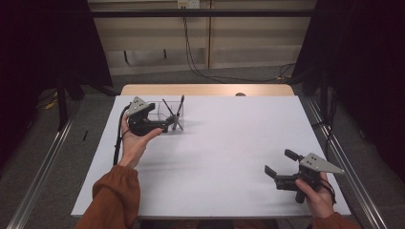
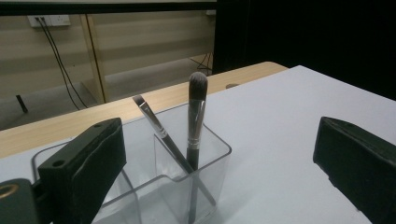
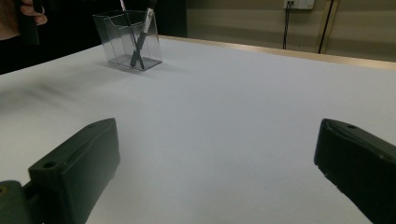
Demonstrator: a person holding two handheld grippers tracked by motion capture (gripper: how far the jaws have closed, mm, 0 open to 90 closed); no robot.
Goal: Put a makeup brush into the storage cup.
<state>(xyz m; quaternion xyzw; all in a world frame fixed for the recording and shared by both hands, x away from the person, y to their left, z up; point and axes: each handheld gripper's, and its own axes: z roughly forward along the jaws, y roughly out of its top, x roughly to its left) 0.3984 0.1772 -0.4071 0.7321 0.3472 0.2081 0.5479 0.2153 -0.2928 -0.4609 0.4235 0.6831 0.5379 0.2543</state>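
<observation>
A clear plastic holder (image 1: pixel 167 110) with compartments stands at the back left of the white table (image 1: pixel 229 143). Two makeup brushes stand in it, crossing each other: a round-headed brush (image 2: pixel 197 88) and a thin flat brush (image 2: pixel 148 114). My left gripper (image 1: pixel 168 124) hangs just in front of the holder (image 2: pixel 210 158), jaws wide apart, nothing between the pads. My right gripper (image 1: pixel 281 162) rests low at the front right, open and empty, pointing across the table at the far-off holder (image 3: pixel 128 39).
A wooden table edge (image 1: pixel 205 89) runs along the back beyond the white surface. Cables (image 1: pixel 200 67) trail over the floor behind it. Metal rails (image 1: pixel 344 157) flank both sides of the table. Bare white surface lies between the two grippers.
</observation>
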